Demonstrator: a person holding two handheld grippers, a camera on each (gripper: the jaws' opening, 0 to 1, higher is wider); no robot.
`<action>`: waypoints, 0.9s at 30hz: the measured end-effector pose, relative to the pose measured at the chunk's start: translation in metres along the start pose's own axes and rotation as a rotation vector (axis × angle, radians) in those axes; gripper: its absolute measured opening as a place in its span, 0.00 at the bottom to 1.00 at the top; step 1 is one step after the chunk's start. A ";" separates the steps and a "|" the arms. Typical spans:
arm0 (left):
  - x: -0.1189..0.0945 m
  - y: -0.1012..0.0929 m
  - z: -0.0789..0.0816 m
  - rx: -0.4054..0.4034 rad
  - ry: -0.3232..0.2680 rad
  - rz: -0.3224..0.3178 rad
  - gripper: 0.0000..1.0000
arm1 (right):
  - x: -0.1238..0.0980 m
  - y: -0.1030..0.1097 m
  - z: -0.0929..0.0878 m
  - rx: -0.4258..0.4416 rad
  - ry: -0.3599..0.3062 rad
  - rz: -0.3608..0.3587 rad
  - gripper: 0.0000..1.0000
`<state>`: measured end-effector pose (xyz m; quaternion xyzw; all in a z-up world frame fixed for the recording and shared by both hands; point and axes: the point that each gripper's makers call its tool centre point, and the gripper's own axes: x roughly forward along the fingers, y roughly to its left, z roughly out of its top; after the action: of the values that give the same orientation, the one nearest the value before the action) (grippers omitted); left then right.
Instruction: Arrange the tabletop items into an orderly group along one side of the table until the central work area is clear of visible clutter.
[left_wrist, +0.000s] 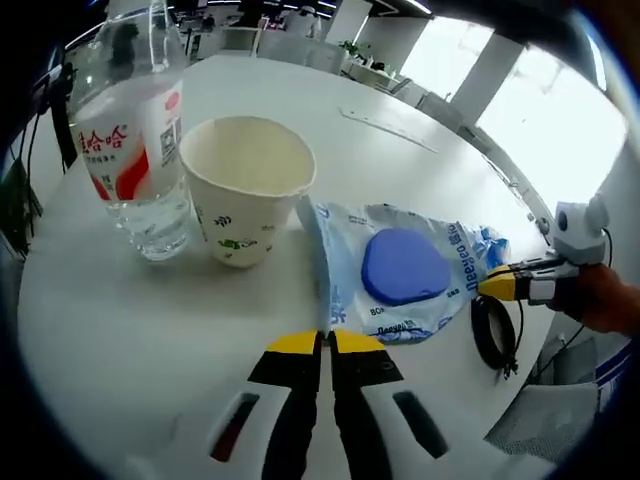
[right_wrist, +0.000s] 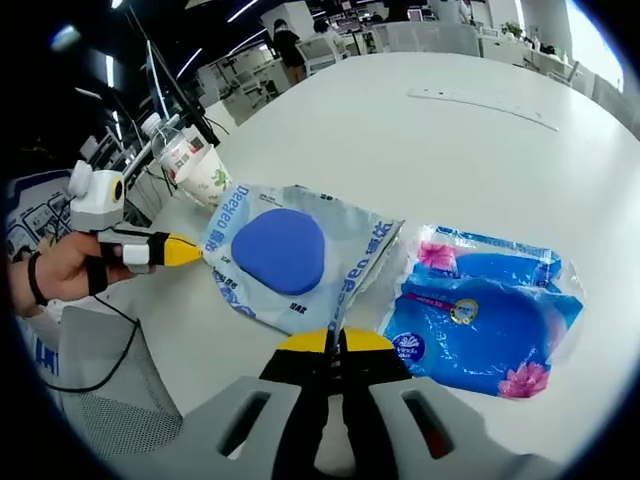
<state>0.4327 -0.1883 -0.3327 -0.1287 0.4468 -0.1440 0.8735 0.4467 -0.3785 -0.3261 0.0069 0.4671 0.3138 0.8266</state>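
Both grippers grip the same thing: a flat, clear plastic packet (left_wrist: 400, 275) with blue print and a round blue pad inside, lying on the white table (left_wrist: 120, 320). In the left gripper view, the left gripper (left_wrist: 322, 343) has its yellow-tipped jaws pressed together on the packet's near edge, and the right gripper (left_wrist: 497, 283) comes in from the right, pinching the far right end. In the right gripper view, the right gripper (right_wrist: 334, 341) nips the packet (right_wrist: 290, 255) at its near edge, while the left gripper (right_wrist: 186, 251) holds the left end.

The packet looks light, thin and floppy, with glossy film that is probably slippery; a pinch on the sealed edge should hold better than one over the bulge of the pad. Held at two ends, it will likely sag in the middle, so it is best slid or lifted low.

Just left of the packet in the left gripper view stand a paper cup (left_wrist: 245, 185), open and apparently empty, so light and easily tipped or crushed, and a clear water bottle (left_wrist: 135, 150) touching or just beside it. The bottle seems heavier and stiffer, best taken around the body. In the right gripper view, a second blue packet (right_wrist: 480, 320) with pink flowers lies just right of the held one, equally soft and thin.
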 end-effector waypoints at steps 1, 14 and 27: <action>0.001 0.000 0.002 -0.006 -0.005 0.004 0.00 | 0.001 -0.001 0.002 0.002 -0.002 -0.002 0.00; 0.011 0.006 0.021 -0.059 -0.027 0.046 0.00 | 0.010 -0.010 0.017 0.016 -0.013 -0.005 0.00; 0.007 0.008 0.026 -0.059 -0.035 0.064 0.05 | 0.004 -0.009 0.022 -0.001 -0.042 -0.017 0.02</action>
<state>0.4584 -0.1813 -0.3258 -0.1424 0.4396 -0.1006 0.8811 0.4700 -0.3773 -0.3195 0.0091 0.4497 0.3066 0.8389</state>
